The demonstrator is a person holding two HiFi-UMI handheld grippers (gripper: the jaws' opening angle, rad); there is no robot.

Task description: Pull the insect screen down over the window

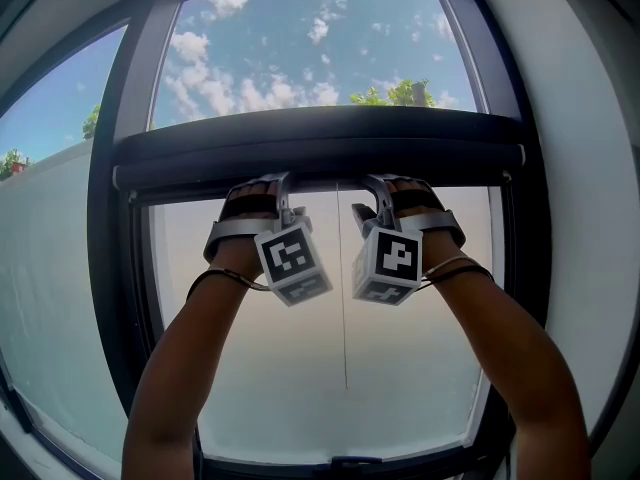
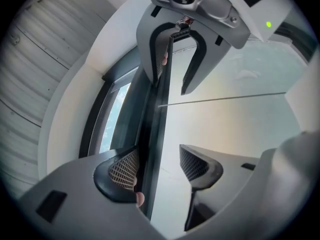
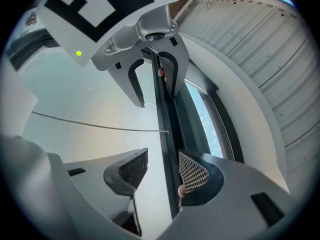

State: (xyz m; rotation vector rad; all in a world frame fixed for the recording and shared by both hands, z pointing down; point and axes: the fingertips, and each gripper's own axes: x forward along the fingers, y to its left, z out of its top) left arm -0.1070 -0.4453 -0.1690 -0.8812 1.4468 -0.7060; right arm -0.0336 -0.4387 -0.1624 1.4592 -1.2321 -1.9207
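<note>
The insect screen's dark pull bar point(image 1: 320, 148) runs across the window at mid-height, with sky showing above it. Both hands reach up to its lower edge from below. My left gripper point(image 1: 262, 190) is left of centre and my right gripper point(image 1: 385, 190) is right of centre, close together. In the left gripper view the bar's edge point(image 2: 152, 129) passes between the wide jaws of the left gripper point(image 2: 159, 166); one pad lies beside it, the other stands clear. The right gripper point(image 3: 162, 170) is likewise open around the bar point(image 3: 167, 129). A thin cord point(image 1: 343, 298) hangs from the bar between the grippers.
The dark window frame point(image 1: 110, 268) encloses the pane, with a white reveal point(image 1: 590, 218) at the right and a second pane point(image 1: 50, 268) at the left. A pale wall outside fills the view below the bar. A handle point(image 1: 356, 462) sits on the bottom rail.
</note>
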